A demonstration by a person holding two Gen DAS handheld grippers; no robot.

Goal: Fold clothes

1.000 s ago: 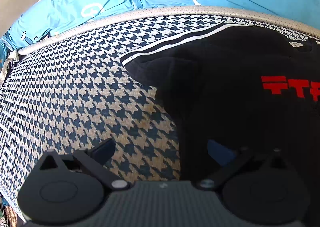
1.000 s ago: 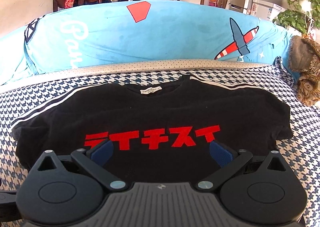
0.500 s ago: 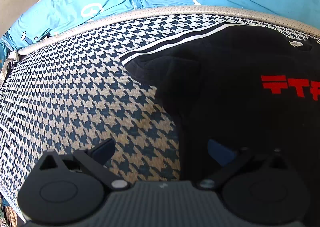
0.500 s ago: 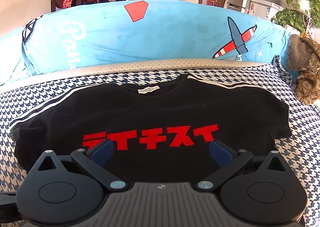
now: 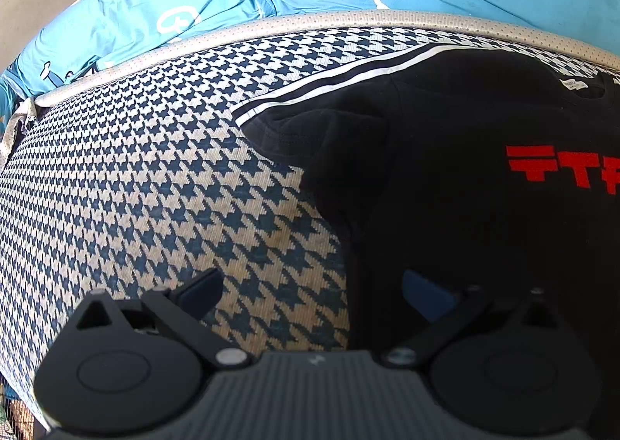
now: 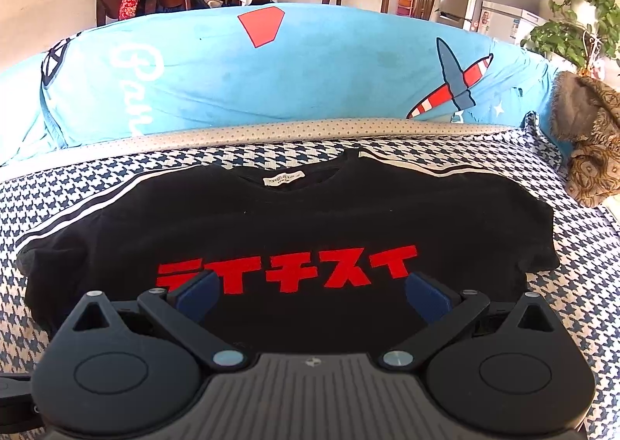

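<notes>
Black T-shirt (image 6: 294,223) spread face-up on the houndstooth sofa seat (image 5: 128,176), red lettering (image 6: 286,271) readable, neck label (image 6: 282,179) at the far edge toward the blue backrest cover (image 6: 310,72). No fold made yet.

Right tongs (image 6: 310,293) wide apart, holding nothing, hovering over the shirt's lower middle; lettering directly ahead between the blue pads (image 6: 426,294). Left tongs (image 5: 314,291) likewise wide apart and empty, straddling the shirt's side edge: one pad over bare houndstooth, the other over black cloth. Striped sleeve (image 5: 329,91) ahead and slightly right of the left tongs, its lower part rumpled and partly tucked.

Risks noted (judgement only):
- Rumpled sleeve likely to be trapped inside a fold if not flattened first, giving an uneven stack.
- Black cloth on a dark-patterned seat, in shadow near the left tongs: hem line hard to read from the left wrist view, so a pinch may take one layer only, or catch the seat cover along with the shirt.
- Soft cushion gives under pressure; a downward grab may drag the shirt and skew it.
- Uneven lift between the two sides would twist the garment and spoil alignment.
- Hem nearest the tongs hidden below both views; position there cannot be told.
</notes>
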